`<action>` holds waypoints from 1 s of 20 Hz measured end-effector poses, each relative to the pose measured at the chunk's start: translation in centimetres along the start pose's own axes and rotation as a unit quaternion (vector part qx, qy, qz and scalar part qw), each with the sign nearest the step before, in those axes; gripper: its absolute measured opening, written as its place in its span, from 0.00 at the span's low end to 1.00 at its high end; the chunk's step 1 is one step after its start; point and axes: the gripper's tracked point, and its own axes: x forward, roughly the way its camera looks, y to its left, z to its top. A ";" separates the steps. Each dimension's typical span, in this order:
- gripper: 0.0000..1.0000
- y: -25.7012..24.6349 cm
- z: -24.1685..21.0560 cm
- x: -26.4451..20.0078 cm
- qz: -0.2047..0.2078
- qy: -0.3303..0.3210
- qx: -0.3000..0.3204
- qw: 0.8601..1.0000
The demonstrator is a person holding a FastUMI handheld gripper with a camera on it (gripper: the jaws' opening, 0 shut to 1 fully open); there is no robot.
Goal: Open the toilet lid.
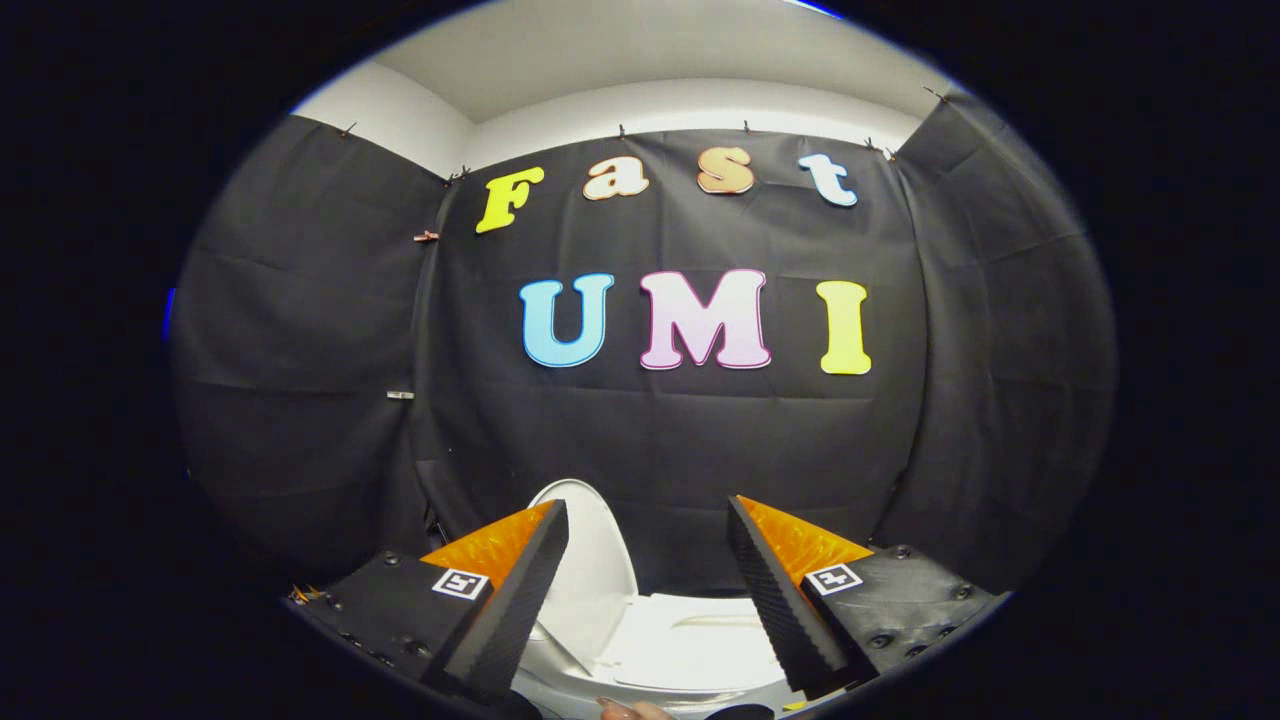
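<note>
Gripper view: gripper [648,515] with fingers spread wide, holding nothing; white toilet [680,655] low down between and beyond them; toilet lid [590,560] raised upright behind left finger, against black cloth wall [660,440]

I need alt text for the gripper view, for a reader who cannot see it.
The gripper is open, its fingers spread apart and holding nothing. Between and beyond them stands a white toilet with its lid raised upright, against the booth's black cloth wall.
</note>
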 end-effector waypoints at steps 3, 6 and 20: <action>0.99 -1.8 1.2 -1.6 -0.018 -0.016 0.001 1.000; 0.99 -3.2 1.5 -2.8 -0.031 -0.022 0.007 0.999; 0.99 -5.5 3.1 -4.5 -0.051 -0.033 0.014 0.998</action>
